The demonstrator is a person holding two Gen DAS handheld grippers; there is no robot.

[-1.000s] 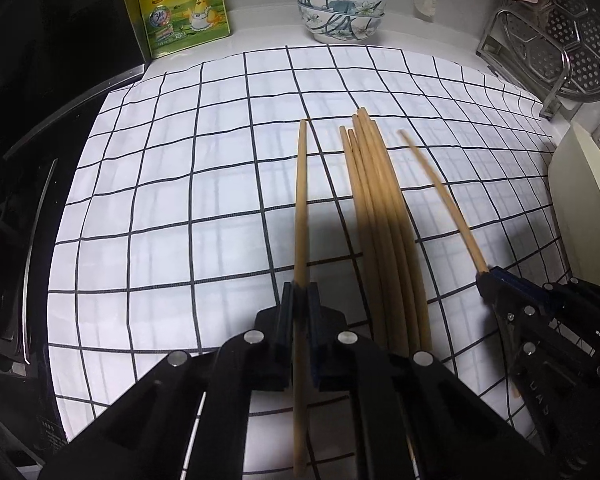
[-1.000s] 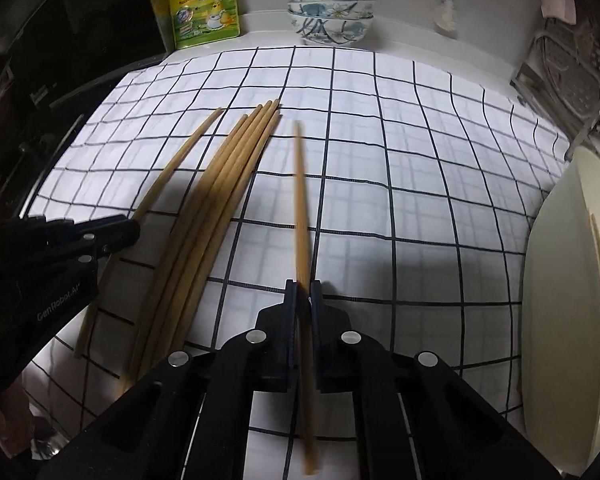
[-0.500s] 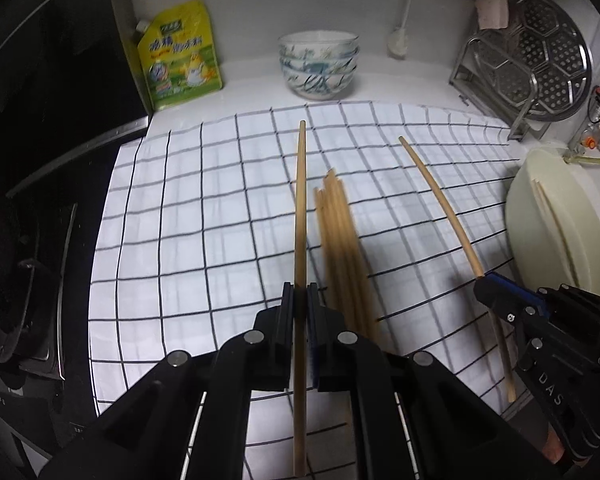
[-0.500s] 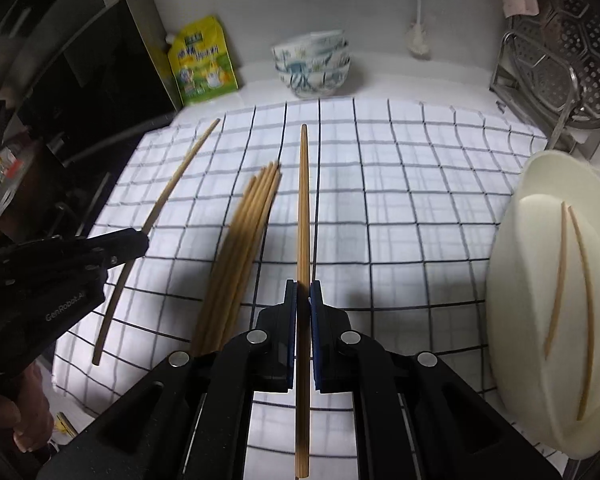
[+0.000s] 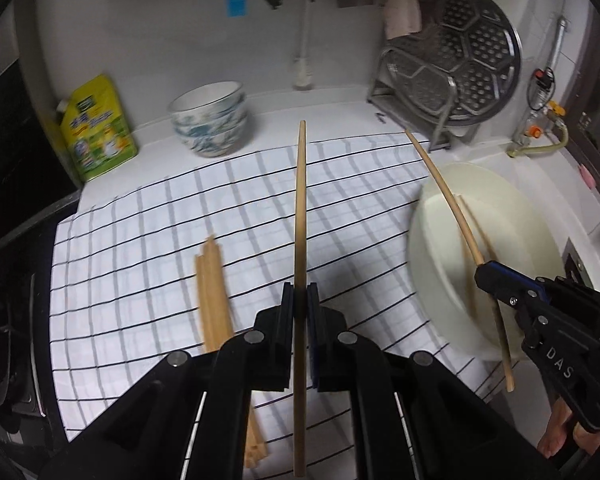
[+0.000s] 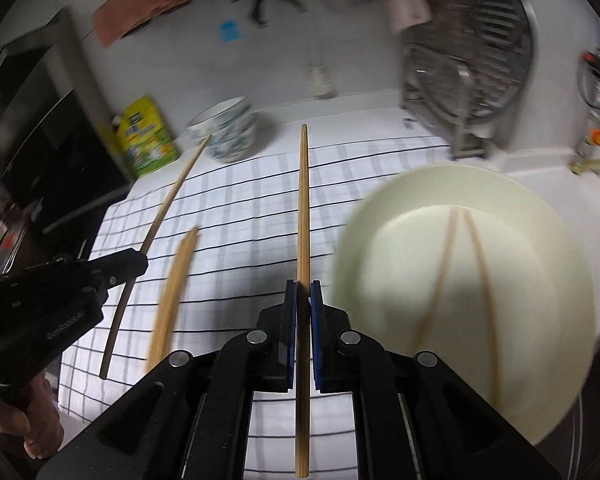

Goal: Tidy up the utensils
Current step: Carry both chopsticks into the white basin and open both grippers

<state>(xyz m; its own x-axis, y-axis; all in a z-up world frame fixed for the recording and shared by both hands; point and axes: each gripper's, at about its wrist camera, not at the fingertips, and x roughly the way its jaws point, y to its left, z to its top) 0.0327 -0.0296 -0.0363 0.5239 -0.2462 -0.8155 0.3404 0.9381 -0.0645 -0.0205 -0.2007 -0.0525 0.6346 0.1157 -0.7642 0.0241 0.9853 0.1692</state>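
My left gripper (image 5: 300,298): pinching one chopstick (image 5: 300,216) near its lower third, lifted over the checked cloth (image 5: 140,264) on the desk.
My right gripper (image 6: 304,296): pressed onto a second chopstick (image 6: 303,208), beside the cream plate (image 6: 556,240).
Plate: two chopsticks lie in it already.
Loose bundle (image 5: 212,284): on the cloth, blurred, count unclear.
Handling: light, stiff, smooth wood; probably pivots in a pinch, so I grip nearer mid-length and lower it flat.
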